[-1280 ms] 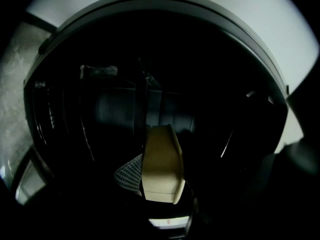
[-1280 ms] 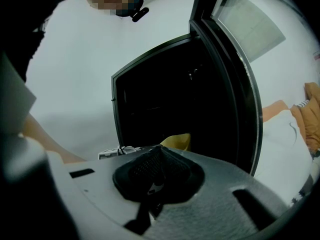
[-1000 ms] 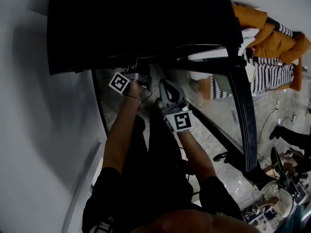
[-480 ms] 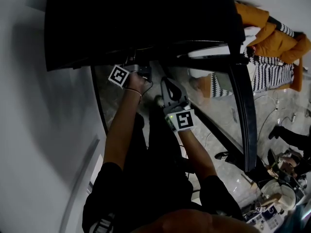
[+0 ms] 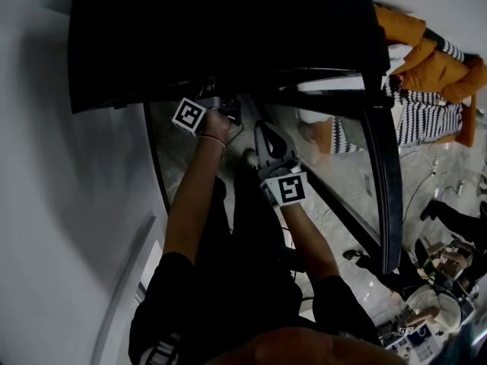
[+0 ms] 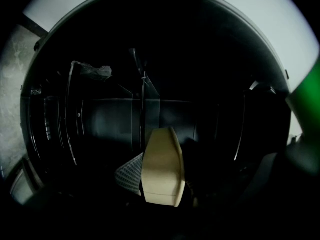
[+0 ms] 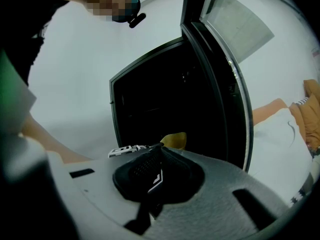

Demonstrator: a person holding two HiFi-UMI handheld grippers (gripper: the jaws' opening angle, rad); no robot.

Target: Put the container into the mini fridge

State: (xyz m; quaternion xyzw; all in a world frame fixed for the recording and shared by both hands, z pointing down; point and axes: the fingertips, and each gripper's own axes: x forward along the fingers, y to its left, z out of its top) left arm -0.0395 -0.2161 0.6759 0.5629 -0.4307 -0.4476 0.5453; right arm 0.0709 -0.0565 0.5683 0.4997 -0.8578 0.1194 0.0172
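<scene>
The cream container (image 6: pixel 162 159) stands upright between the jaws of my left gripper (image 6: pixel 159 180), which is shut on it; a mesh pad (image 6: pixel 128 176) presses its left side. Straight ahead lies the dark inside of the black mini fridge (image 6: pixel 150 104), its wire shelves faintly visible. In the head view the left gripper (image 5: pixel 219 111) is at the fridge's (image 5: pixel 221 29) opening, under its top edge. My right gripper (image 5: pixel 266 139) hangs just right of it, shut and empty. From the right gripper (image 7: pixel 155 175) view the container (image 7: pixel 175 140) shows as a yellow corner at the fridge mouth.
The fridge's glass door (image 5: pixel 378 166) stands open to the right. A white wall (image 5: pixel 61 204) runs along the left. A person in an orange jacket (image 5: pixel 426 52) sits on the floor at the right, with cables and gear (image 5: pixel 434 310) at the lower right.
My left gripper has moved a little forward with the container, toward the fridge opening. The right gripper has barely shifted.
</scene>
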